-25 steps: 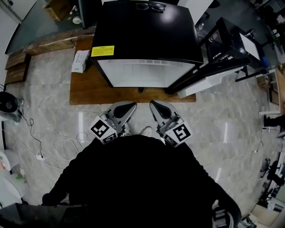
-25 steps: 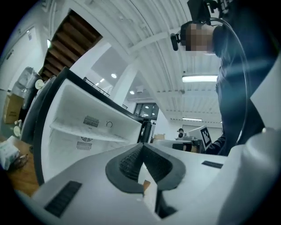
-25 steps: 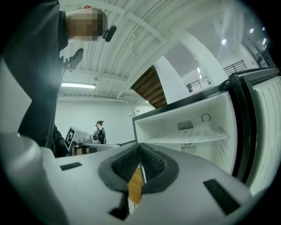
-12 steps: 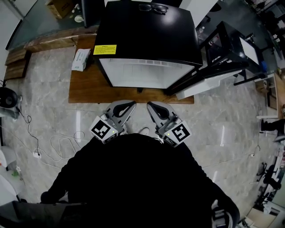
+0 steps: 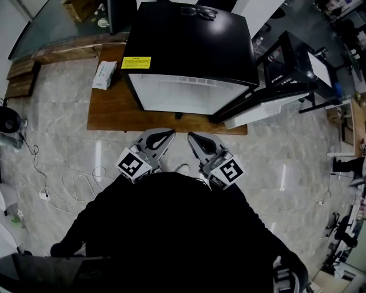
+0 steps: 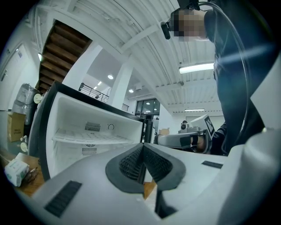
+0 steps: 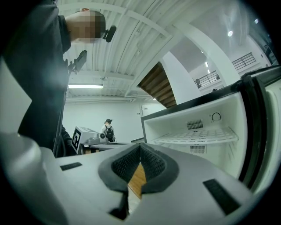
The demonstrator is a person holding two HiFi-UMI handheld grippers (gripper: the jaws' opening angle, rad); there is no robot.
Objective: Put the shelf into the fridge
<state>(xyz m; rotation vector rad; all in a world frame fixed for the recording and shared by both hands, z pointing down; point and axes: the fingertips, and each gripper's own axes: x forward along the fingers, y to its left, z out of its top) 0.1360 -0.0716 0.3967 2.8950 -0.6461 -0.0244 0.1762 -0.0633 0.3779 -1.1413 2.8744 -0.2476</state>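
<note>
The black fridge [image 5: 189, 40] stands on a wooden board [image 5: 111, 111], its white inside [image 5: 183, 94] facing me and its door [image 5: 269, 97] swung open to the right. A white shelf [image 6: 92, 137] sits level inside the fridge, also in the right gripper view [image 7: 197, 135]. My left gripper [image 5: 170, 133] and right gripper [image 5: 190, 136] are held side by side close to my body, just short of the board. Both point at the fridge. The left gripper [image 6: 142, 156] is shut with nothing between its pads. The right gripper [image 7: 139, 158] is shut and empty too.
Glasses [image 5: 198, 11] lie on top of the fridge. A white packet [image 5: 104, 75] rests on the board's left end. A cable [image 5: 74, 186] trails over the stone floor at the left. A black table [image 5: 297, 57] stands behind the open door. Another person [image 7: 107, 127] stands far off.
</note>
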